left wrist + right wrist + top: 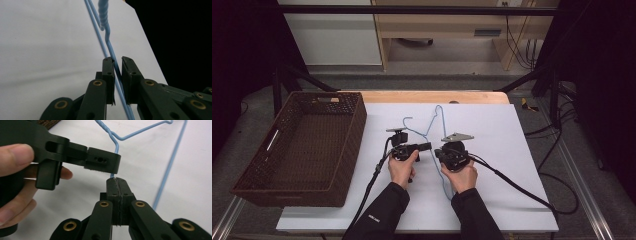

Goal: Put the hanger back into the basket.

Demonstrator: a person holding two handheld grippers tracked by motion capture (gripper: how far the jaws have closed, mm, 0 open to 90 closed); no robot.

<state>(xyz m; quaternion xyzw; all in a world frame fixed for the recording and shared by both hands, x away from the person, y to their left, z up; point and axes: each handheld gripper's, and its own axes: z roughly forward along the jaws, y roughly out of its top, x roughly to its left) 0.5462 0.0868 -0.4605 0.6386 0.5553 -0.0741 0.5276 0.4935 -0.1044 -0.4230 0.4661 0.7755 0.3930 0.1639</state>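
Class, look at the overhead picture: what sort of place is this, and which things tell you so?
Probably a lab or recording workspace, not a home: a table under a white sheet, black curtains at the sides, and cables trailing across the floor.

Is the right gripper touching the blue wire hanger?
Touching. The right gripper view shows the right gripper shut on the blue wire hanger, wire entering between its pads.

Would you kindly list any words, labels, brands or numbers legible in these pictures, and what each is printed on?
No text can be read in any view.
Small white mark on the left sleeve: too small and blurred to read.
Basket, blue wire hanger, white table cover and both hand-held grippers: no lettering visible.
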